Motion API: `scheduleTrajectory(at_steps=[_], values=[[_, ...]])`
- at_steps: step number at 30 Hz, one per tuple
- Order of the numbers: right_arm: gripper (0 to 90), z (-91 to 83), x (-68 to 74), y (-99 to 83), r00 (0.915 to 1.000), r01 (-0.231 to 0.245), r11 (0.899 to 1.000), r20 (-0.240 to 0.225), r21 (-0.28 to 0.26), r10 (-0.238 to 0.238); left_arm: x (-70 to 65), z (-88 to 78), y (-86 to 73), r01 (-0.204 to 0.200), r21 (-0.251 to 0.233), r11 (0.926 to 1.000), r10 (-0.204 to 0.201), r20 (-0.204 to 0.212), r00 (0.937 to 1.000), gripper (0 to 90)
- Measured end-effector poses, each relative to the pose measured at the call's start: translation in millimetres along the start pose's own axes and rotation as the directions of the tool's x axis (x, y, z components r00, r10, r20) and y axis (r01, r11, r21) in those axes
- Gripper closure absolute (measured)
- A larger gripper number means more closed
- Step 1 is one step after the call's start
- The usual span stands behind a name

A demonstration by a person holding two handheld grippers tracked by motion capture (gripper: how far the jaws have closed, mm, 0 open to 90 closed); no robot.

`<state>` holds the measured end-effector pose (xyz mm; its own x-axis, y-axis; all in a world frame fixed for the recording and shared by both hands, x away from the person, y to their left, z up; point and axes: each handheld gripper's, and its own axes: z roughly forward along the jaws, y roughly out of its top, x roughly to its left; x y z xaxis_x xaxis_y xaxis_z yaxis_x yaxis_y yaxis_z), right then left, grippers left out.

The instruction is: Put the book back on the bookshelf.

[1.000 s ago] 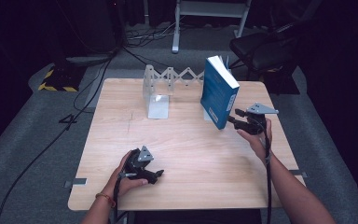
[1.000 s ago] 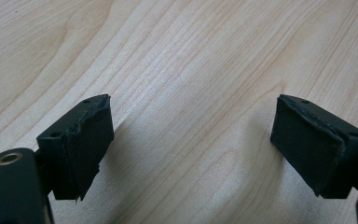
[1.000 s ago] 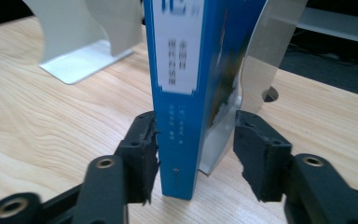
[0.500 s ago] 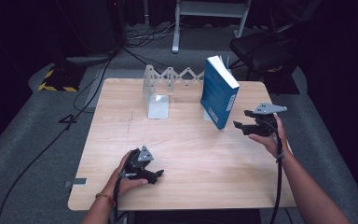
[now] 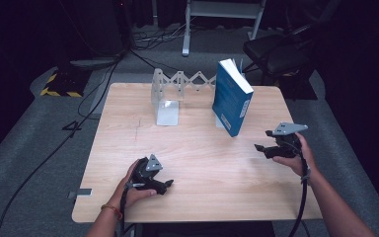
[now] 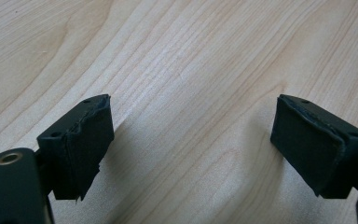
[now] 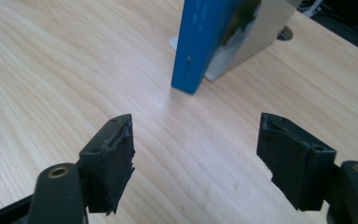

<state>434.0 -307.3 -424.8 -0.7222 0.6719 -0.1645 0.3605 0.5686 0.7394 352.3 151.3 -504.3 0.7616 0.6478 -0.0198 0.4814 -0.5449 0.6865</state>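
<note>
A blue book [image 5: 232,101] stands upright on the wooden table [image 5: 197,163], leaning on a metal plate of the folding rack [image 5: 168,94]. My right gripper [image 5: 259,148] hovers to the right of the book, apart from it. Its jaws have just been opening and nothing is between them. In the right gripper view the right gripper [image 7: 196,149] points at the book's spine [image 7: 205,42], with the shiny plate [image 7: 261,32] behind it. My left gripper [image 5: 168,185] rests near the table's front left, open over bare wood, as the left gripper view [image 6: 191,140] shows.
The rack's zigzag lattice runs along the table's back edge. A dark chair [image 5: 276,54] stands behind the table at the right. Cables [image 5: 103,89] lie on the grey floor at the left. The table's right edge is close to my right hand.
My right gripper has drawn back from the book toward the right and front, and its jaws have spread. The book stays upright against the rack. The left gripper has not moved.
</note>
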Motion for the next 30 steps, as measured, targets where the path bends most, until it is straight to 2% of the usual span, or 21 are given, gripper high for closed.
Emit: scheduleTrajectory(at_steps=[5, 6, 11, 12, 15, 16, 21, 22, 24, 27, 30], values=[[27.8, -6.8, 0.8, -23.1, 0.9999, 0.010, 0.999, 0.003, 0.036, -0.010, 0.0, 0.0, 0.0, 0.000, 0.000, 1.0000, 0.000, 0.000, 1.0000, 13.5], [27.8, -6.8, 0.8, -23.1, 0.9999, 0.010, 0.999, 0.003, 0.036, -0.010, 0.0, 0.0, 0.0, 0.000, 0.000, 1.0000, 0.000, 0.000, 1.0000, 13.5], [27.3, -13.8, 1.8, -49.9, 0.9999, 0.004, 0.997, -0.014, 0.075, -0.003, -0.3, -0.1, -0.1, 0.003, 0.000, 1.0000, -0.003, -0.001, 1.0000, 13.5], [27.3, -13.8, 1.8, -49.9, 0.9999, 0.004, 0.997, -0.014, 0.075, -0.003, -0.3, -0.1, -0.1, 0.003, 0.000, 1.0000, -0.003, -0.001, 1.0000, 13.5], [27.0, -19.4, 2.5, -71.6, 0.9997, -0.009, 0.996, -0.023, 0.090, 0.011, -0.3, -0.1, -0.1, 0.003, 0.000, 1.0000, -0.003, -0.001, 1.0000, 13.5], [27.0, -19.4, 2.5, -71.6, 0.9997, -0.009, 0.996, -0.023, 0.090, 0.011, -0.3, -0.1, -0.1, 0.003, 0.000, 1.0000, -0.003, -0.001, 1.0000, 13.5], [26.4, -27.2, 0.6, -100.7, 0.9969, -0.067, 0.993, -0.035, 0.097, 0.070, -0.2, 0.0, -0.1, 0.003, 0.000, 1.0000, -0.003, -0.001, 1.0000, 13.5], [26.4, -27.2, 0.6, -100.7, 0.9969, -0.067, 0.993, -0.035, 0.097, 0.070, -0.2, 0.0, -0.1, 0.003, 0.000, 1.0000, -0.003, -0.001, 1.0000, 13.5], [26.6, -29.6, 0.0, -110.5, 0.9956, -0.090, 0.991, -0.018, 0.098, 0.092, -0.3, -0.1, -0.1, 0.004, 0.000, 1.0000, -0.004, -0.001, 1.0000, 13.5], [25.8, -35.8, -1.1, -127.5, 0.9889, -0.140, 0.986, -0.039, 0.088, 0.144, -0.2, -0.1, -0.1, 0.003, 0.000, 1.0000, -0.003, 0.000, 1.0000, 13.5], [24.6, -40.8, -1.8, -135.3, 0.9856, -0.160, 0.984, -0.043, 0.076, 0.163, -0.3, 0.0, -0.1, 0.004, 0.000, 1.0000, -0.004, -0.001, 1.0000, 13.5]])
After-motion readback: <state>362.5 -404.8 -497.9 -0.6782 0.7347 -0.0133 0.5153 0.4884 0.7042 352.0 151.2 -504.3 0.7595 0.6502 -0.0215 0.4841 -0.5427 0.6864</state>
